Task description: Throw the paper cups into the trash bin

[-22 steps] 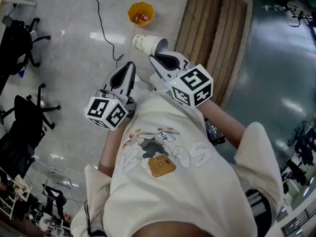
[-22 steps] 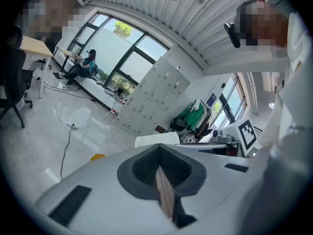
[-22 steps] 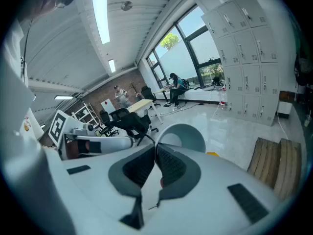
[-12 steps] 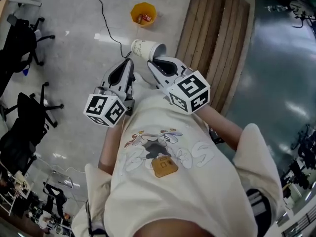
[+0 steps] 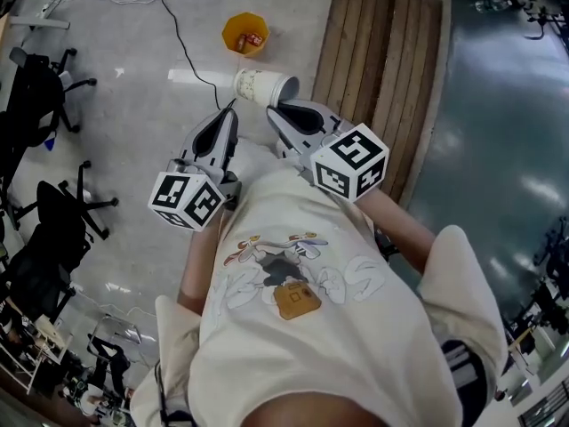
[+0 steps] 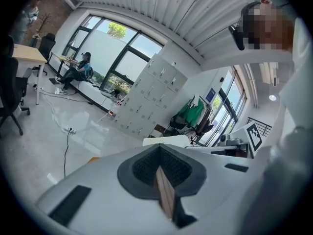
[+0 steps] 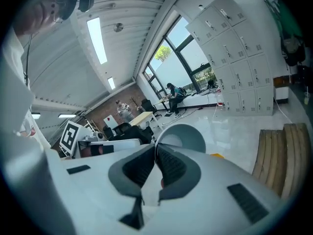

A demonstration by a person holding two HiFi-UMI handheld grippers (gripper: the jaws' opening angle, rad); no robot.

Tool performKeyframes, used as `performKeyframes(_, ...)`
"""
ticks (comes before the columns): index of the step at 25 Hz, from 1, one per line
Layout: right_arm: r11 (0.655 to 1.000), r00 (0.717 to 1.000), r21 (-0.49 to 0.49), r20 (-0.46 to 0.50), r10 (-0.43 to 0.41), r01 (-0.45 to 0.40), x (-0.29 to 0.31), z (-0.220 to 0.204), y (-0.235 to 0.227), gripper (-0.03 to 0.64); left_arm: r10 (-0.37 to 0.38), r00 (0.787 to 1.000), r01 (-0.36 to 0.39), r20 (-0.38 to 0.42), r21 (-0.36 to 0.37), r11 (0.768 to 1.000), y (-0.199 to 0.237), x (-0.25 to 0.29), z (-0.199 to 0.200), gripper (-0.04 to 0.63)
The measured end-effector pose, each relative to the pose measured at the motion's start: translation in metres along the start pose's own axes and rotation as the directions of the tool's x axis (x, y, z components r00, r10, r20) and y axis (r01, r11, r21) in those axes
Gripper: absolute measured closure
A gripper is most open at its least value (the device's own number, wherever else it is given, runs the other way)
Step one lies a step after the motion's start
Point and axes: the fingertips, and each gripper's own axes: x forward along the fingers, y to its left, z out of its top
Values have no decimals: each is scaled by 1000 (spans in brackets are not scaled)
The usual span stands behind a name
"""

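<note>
A white paper cup [image 5: 262,86] lies sideways in the air, its rim pinched by my right gripper [image 5: 277,107], which is shut on it. In the right gripper view the cup [image 7: 182,137] shows as a grey open mouth just past the closed jaws of that gripper [image 7: 155,156]. My left gripper [image 5: 230,114] hangs beside it to the left, shut and empty; its dark pads meet in the left gripper view [image 6: 159,156]. An orange trash bin [image 5: 244,34] with some litter inside stands on the floor beyond the cup.
A wooden slatted platform [image 5: 382,60] runs along the right. A black cable [image 5: 182,47] crosses the pale floor near the bin. Black office chairs [image 5: 53,229] stand at the left. Lockers [image 6: 146,99] and desks line the room.
The cup and both grippers have shifted slightly toward the orange bin, which now sits a little further left and higher in the head view. Both grips are unchanged.
</note>
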Motion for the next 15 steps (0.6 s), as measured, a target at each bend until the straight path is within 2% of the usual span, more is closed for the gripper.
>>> performKeyframes(7, 997, 1000, 83, -16, 1, 0, 5, 10, -57, 591, 51, 999, -50, 4, -81, 995, 4, 33, -3, 589)
performKeyframes(12, 997, 998, 73, -64, -9, 13, 58, 32, -82, 591, 43, 999, -44, -9, -141, 989, 58, 69, 19, 589)
performKeyframes(15, 999, 993, 33, -113, -15, 19, 87, 51, -94, 591, 33, 999, -32, 6, -165, 986, 89, 94, 46, 589)
